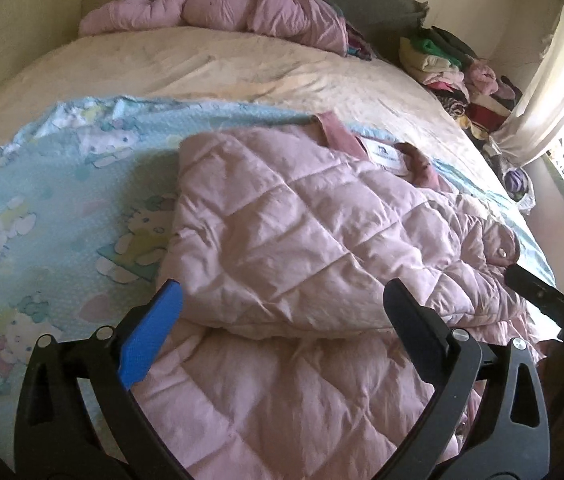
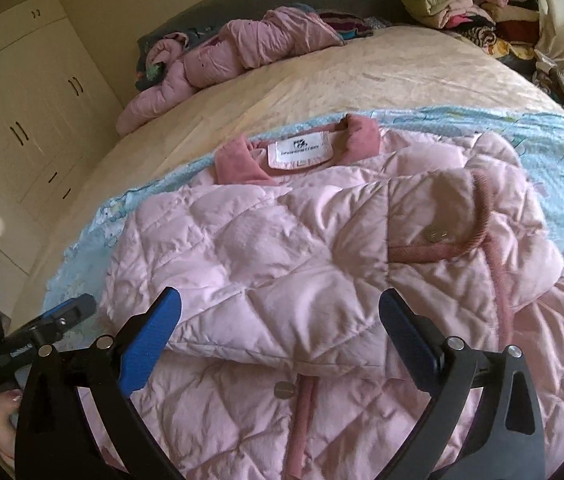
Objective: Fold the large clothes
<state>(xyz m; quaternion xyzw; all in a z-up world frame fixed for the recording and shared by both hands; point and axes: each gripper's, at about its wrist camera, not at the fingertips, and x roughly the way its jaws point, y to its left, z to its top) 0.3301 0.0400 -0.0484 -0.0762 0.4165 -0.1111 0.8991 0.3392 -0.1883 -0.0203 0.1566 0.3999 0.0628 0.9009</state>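
A pink quilted jacket (image 1: 302, 240) lies spread on a light blue cartoon-print blanket (image 1: 61, 208) on the bed, its sleeves folded in over the body and its white neck label (image 2: 300, 148) facing up. My left gripper (image 1: 282, 304) is open and empty, hovering just above the jacket's lower part. My right gripper (image 2: 279, 312) is open and empty above the jacket (image 2: 322, 248) near its folded sleeve. The left gripper also shows at the left edge of the right wrist view (image 2: 61, 316); the right one shows at the right edge of the left wrist view (image 1: 538, 292).
A second crumpled pink jacket (image 1: 217, 12) lies at the head of the cream-sheeted bed (image 1: 201, 64). A pile of mixed clothes (image 1: 454, 68) sits at the bed's far right by a curtain (image 1: 554, 80). White wardrobes (image 2: 29, 112) stand to the left.
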